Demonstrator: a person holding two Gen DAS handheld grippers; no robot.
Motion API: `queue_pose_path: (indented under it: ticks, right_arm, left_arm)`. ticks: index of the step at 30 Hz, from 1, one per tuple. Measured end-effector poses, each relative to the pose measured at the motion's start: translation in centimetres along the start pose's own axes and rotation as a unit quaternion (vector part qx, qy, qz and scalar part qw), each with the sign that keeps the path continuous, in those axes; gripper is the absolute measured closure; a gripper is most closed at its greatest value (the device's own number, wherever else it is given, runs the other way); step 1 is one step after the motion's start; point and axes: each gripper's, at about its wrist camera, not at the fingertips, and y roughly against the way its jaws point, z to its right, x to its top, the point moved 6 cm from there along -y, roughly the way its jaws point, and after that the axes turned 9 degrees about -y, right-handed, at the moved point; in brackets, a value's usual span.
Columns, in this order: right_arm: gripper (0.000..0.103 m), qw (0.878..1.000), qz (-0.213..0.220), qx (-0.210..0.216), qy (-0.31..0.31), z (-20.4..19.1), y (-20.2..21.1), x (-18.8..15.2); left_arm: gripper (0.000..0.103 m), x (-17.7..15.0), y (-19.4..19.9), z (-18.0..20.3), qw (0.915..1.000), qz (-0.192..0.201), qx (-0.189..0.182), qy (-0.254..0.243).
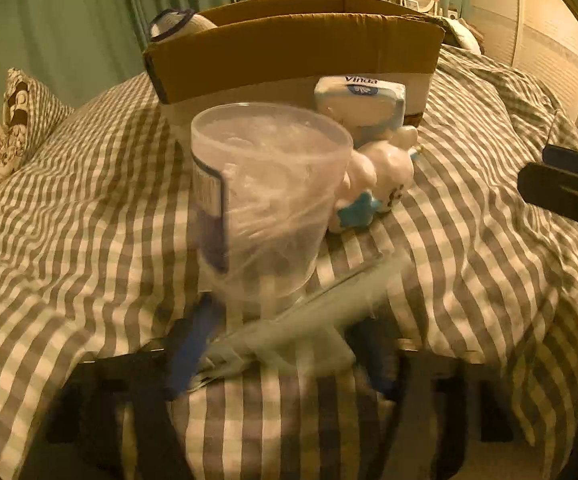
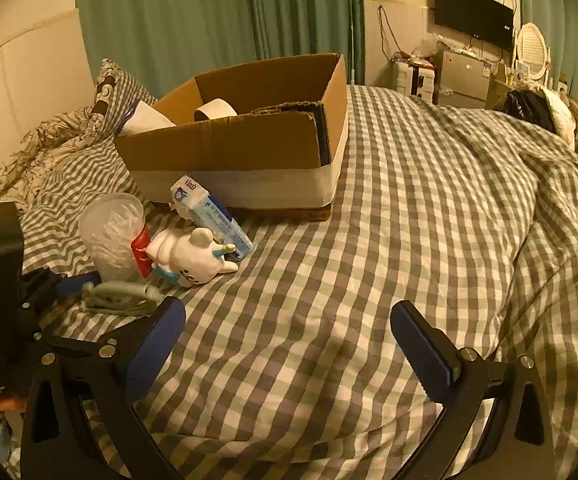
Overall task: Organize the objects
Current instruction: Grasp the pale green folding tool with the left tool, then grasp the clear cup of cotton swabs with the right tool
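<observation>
A cardboard box (image 2: 249,136) sits open on the checked bedspread (image 2: 369,240), near the pillows (image 2: 49,140) at the head of the bed. Inside it I can see a white roll (image 2: 215,110) and something white (image 2: 145,120) at its far left corner.

In front of the box, on the cover, lies a small cluster of things. A clear tub (image 1: 265,200) of cotton swabs stands upright. Just to its right lies a white toy (image 1: 381,172) with blue trim, on its side and touching the tub. Behind the toy a tissue pack (image 1: 363,100) leans against the box wall. In front of the tub lies a flat greyish packet (image 1: 289,336), blurred in the left wrist view.

The left gripper (image 1: 285,356) is down low over this packet. Its blue fingers (image 1: 193,348) stand on either side of the packet, about half open, but the blur is too strong to tell whether the pads press on it. From the right wrist view the left gripper (image 2: 89,292) shows at the packet's left end, beside the tub.

The right gripper (image 2: 289,348) hovers over bare bedspread, well to the right of the cluster. Its jaws stand wide apart with nothing between them.

Beyond the bed are green curtains (image 2: 209,20), a dark screen (image 2: 473,14) on the wall and a small cabinet (image 2: 461,76).
</observation>
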Motion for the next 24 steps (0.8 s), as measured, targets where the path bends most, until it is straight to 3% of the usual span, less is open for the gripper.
queue_pose_path:
  ticks: [4, 7, 13, 16, 24]
  right_arm:
    - [0.0, 1.0, 0.002, -0.004, 0.0, 0.2, 0.2, -0.1]
    - [0.0, 1.0, 0.001, -0.006, 0.0, 0.3, 0.3, -0.1]
    - [0.0, 1.0, -0.001, -0.008, 0.004, 0.1, 0.2, -0.1]
    - [0.0, 1.0, 0.001, -0.009, 0.016, -0.6, 0.4, -0.1]
    - [0.0, 0.998, -0.002, 0.028, 0.06, -5.7, 0.5, 0.3]
  left_arm:
    - [0.068, -0.3, 1.7, 0.6, 0.9997, 0.012, 0.007, -0.019]
    - [0.075, -0.1, 3.4, 1.2, 0.9993, 0.027, -0.013, -0.022]
    - [0.091, 0.4, 6.0, -0.7, 0.9987, 0.043, -0.02, 0.019]
    - [0.092, 1.1, 7.3, -3.2, 0.9967, 0.055, -0.024, 0.054]
    - [0.092, 1.5, 8.1, -9.0, 0.994, 0.052, 0.03, 0.091]
